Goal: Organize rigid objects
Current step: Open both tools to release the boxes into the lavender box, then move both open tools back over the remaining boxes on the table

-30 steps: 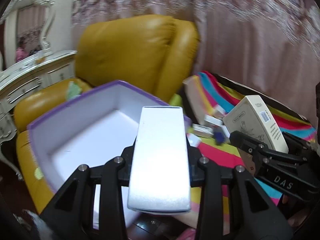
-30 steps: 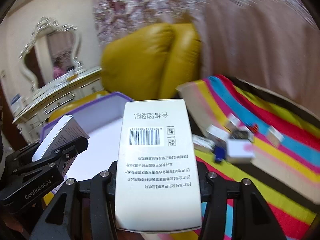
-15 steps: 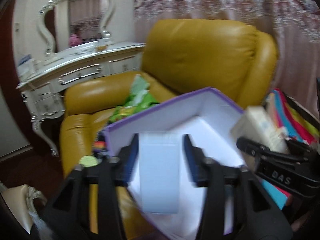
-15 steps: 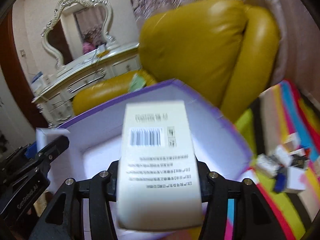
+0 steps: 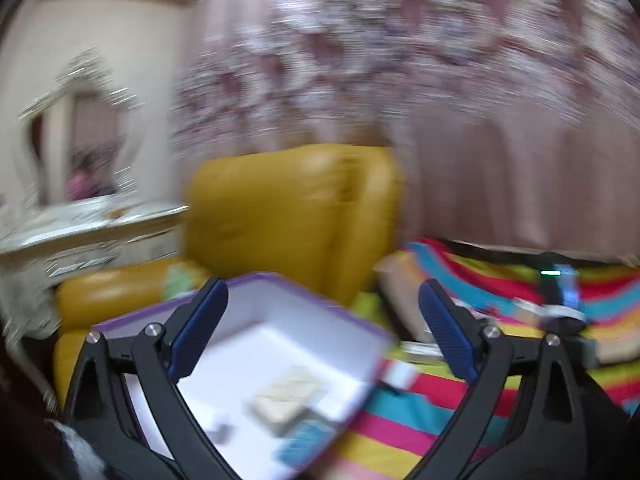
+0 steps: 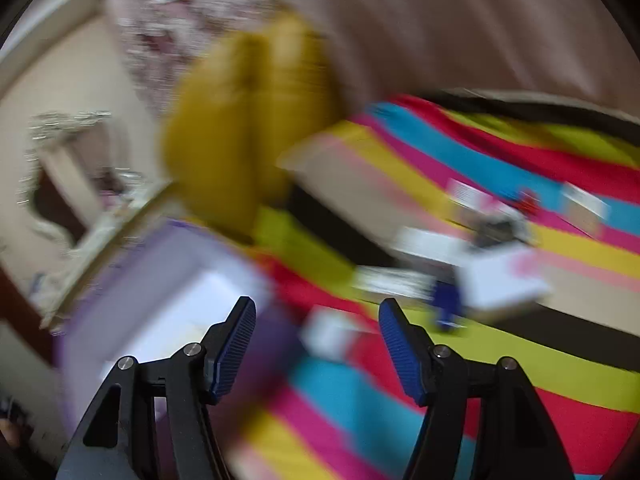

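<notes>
Presently, the left gripper (image 5: pixel 320 320) has its blue-padded fingers (image 5: pixel 198 330) spread wide with nothing between them, and the right gripper (image 6: pixel 316 340) likewise stands released, its ribbed blue fingers (image 6: pixel 234 354) apart and empty. Below the left gripper lies the purple-rimmed white box (image 5: pixel 280 312), tilted in the view, its near corner resting over the striped cloth (image 5: pixel 420 428). Inside the box a cream carton (image 5: pixel 288 396) lies flat near the middle of the floor, a blue-green item (image 5: pixel 304 442) sits just beside it toward the near edge, and a small white piece (image 5: pixel 222 432) lies to the left; blur prevents finer identification. In the right wrist view the same box (image 6: pixel 160 304) appears at lower left, beside the left finger. On the striped cloth (image 6: pixel 520 364) a loose group of small white cartons (image 6: pixel 500 280) and a dark blue item (image 6: pixel 446 304) lie together, well apart from the box, with another small white carton (image 6: pixel 332 334) between the fingers' line and the box. A yellow leather armchair (image 5: pixel 292 216) stands behind the box, an ornate mirror (image 5: pixel 80 140) to its left, and a pink curtain (image 5: pixel 500 168) behind. Both views are heavily motion-blurred.
</notes>
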### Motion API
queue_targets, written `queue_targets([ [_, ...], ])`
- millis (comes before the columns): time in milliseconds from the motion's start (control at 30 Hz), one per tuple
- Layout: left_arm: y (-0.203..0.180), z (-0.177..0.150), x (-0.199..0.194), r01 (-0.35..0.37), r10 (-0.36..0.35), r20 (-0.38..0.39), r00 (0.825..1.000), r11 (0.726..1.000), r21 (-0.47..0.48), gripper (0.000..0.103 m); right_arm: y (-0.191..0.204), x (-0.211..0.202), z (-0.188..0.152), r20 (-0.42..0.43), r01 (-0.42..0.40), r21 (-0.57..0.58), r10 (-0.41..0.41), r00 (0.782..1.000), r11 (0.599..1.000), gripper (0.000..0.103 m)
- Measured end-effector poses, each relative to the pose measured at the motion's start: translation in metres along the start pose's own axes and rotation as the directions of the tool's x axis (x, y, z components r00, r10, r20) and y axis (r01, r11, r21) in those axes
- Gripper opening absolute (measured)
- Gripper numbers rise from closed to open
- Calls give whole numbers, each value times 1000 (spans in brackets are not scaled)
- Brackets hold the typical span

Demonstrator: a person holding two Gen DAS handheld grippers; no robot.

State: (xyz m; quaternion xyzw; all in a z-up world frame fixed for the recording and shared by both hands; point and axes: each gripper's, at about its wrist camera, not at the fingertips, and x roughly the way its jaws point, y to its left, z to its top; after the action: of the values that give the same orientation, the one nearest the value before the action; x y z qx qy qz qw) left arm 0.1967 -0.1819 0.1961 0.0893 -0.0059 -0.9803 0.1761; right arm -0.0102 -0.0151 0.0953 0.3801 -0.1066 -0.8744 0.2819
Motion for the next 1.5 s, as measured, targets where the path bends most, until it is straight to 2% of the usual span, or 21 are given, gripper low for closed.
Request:
queue_targets([
  [67,-32,-15,7,103,-100,-38,994,993,57,97,-32,15,-11,-70,48,18,-47,996,999,65],
  [133,-58,-36,25,193,-181,-137,974,978,84,97,-49,30,-22,-117,64,7,-63,991,998,64],
  [167,-64,-43,34,223,-206,-182,961,972,80,97,-54,40,-27,-143,71,0,-70,987,998,63],
  [233,-74,-66,59,278,-249,-323,913,959,47,97,-58,61,-33,-190,73,-10,-74,979,997,61],
  [333,-77,-100,93,247,-204,-471,858,969,31,97,-59,88,-33,-229,71,-27,-76,971,997,57],
  [433,-72,-126,116,200,-144,-541,829,979,45,97,-52,111,-22,-243,92,-72,-107,964,993,57],
  [500,-72,-136,124,186,-124,-561,819,981,55,97,-48,125,-13,-236,163,-128,-190,953,978,56],
  [567,-75,-141,134,191,-119,-563,818,979,71,97,-45,138,-5,-226,228,-168,-263,938,959,56],
  [633,-82,-147,140,187,-93,-550,830,976,116,97,-42,149,0,-213,272,-206,-314,925,940,55],
  [667,-87,-150,142,191,-87,-545,834,972,136,97,-41,153,1,-203,294,-229,-341,918,928,44],
  [700,-92,-152,147,197,-83,-540,838,968,156,97,-40,153,1,-185,323,-254,-373,909,912,23],
  [767,-100,-153,154,195,-70,-520,852,962,189,97,-45,148,-1,-181,316,-244,-363,914,917,0],
  [867,-110,-153,170,196,-64,-505,861,957,213,97,-62,125,-10,-164,321,-195,-353,921,927,0],
  [1000,-122,-151,191,266,-138,-526,839,948,176,99,-82,98,-25,-155,318,-122,-335,930,940,0],
  [1100,-142,-149,197,257,-99,-501,860,932,256,98,-97,71,-37,-159,300,-66,-307,938,952,0],
  [1167,-148,-141,195,302,-144,-485,863,915,267,98,-103,57,-42,-150,299,-78,-308,940,951,0],
  [1267,-157,-133,190,192,-19,-382,924,887,420,98,-122,29,-54,-125,335,-80,-343,931,939,0],
  [1300,-158,-133,192,139,39,-350,936,873,468,98,-132,20,-57,-122,341,-63,-347,930,938,0],
  [1367,-158,-136,202,94,103,-348,932,858,505,98,-150,5,-59,-116,342,-9,-341,933,940,0],
  [1433,-159,-143,220,115,130,-408,904,845,522,99,-162,-4,-61,-114,343,24,-338,934,939,0],
  [1500,-168,-153,230,117,167,-404,899,799,590,99,-163,-12,-66,-113,346,30,-340,933,938,1],
])
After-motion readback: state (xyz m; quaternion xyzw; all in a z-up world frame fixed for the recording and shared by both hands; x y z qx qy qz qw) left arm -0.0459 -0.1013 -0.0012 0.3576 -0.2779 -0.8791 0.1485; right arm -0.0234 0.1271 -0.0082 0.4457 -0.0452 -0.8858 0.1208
